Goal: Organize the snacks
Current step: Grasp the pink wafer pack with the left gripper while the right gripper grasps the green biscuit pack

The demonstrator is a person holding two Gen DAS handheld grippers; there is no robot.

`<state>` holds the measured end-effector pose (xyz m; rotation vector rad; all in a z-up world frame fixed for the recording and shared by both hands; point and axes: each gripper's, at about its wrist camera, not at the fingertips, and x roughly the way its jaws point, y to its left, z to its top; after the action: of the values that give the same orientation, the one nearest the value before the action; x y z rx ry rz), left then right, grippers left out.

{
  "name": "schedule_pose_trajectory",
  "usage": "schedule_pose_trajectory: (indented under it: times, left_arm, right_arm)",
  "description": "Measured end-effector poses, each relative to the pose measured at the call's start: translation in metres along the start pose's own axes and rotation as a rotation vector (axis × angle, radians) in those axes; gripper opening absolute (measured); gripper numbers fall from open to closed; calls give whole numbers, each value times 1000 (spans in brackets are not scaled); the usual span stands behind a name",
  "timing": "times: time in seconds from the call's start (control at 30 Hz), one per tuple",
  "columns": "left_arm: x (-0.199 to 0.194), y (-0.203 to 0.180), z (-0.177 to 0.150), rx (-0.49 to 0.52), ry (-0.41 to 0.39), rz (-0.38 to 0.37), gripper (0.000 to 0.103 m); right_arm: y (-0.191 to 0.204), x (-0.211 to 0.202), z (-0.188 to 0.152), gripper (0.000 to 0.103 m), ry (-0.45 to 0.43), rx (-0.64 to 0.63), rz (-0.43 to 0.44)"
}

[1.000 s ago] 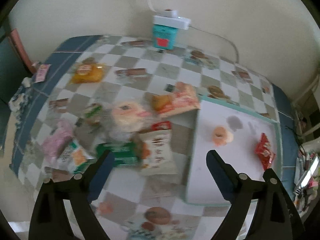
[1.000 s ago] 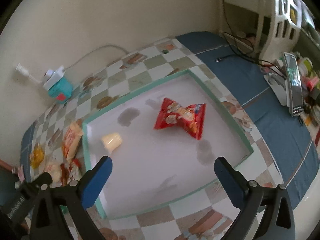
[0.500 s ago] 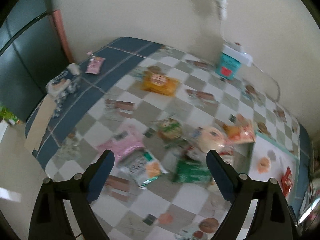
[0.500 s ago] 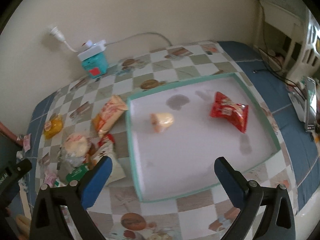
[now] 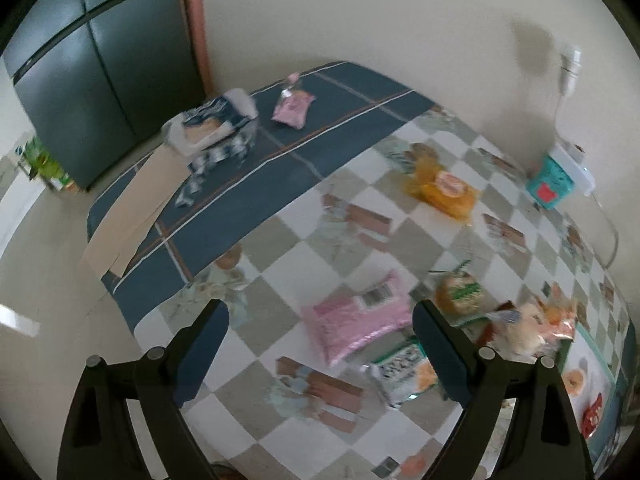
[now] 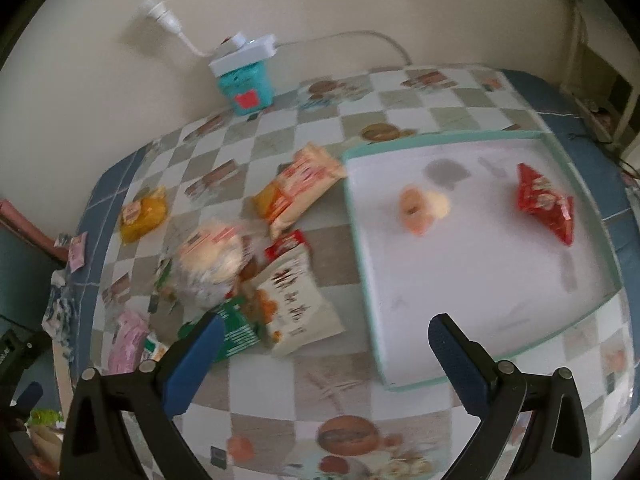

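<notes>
A pile of snack packets lies on the checkered tablecloth: a pink bag [image 5: 356, 320], a green-and-white packet [image 5: 404, 372], a round bun [image 6: 210, 254], a white-and-orange pouch [image 6: 296, 304], a green packet [image 6: 236, 330], an orange-red pack [image 6: 298, 184] and a yellow pack [image 6: 144, 214]. The teal-rimmed white tray [image 6: 362, 264] holds a small bun [image 6: 420, 208] and a red packet [image 6: 544, 204]. My left gripper [image 5: 320, 336] is open, above the table beside the pink bag. My right gripper [image 6: 324, 344] is open, above the table between the pile and the tray.
A teal box [image 6: 246, 88] with a white power strip stands at the wall. A small pink packet [image 5: 294, 106] and a blue-white bag [image 5: 212, 128] lie on the blue cloth at the far left end. A dark cabinet [image 5: 92, 80] stands beyond the table.
Both grippers have swung to the left. The left view has left the tray and now looks at the pink bag and table end. The right view now takes in the pile.
</notes>
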<state>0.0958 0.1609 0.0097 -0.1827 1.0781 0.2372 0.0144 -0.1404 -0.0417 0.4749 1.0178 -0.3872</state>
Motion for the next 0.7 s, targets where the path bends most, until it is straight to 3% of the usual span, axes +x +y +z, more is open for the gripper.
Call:
schedule_pose_trajectory:
  times: [0.2,0.4,0.7]
  left_arm:
    - [24,18,2,-40,58,-3,93]
    - [46,13,0,-12,117,-29,93]
    - [71,-13,0,144,157,-39,94]
  right_arm:
    - [26,20,-8,103,45,-41,22]
    - [43,38,-15,103,86,-87,27]
    - [62,61,-18,103,116,-154,24]
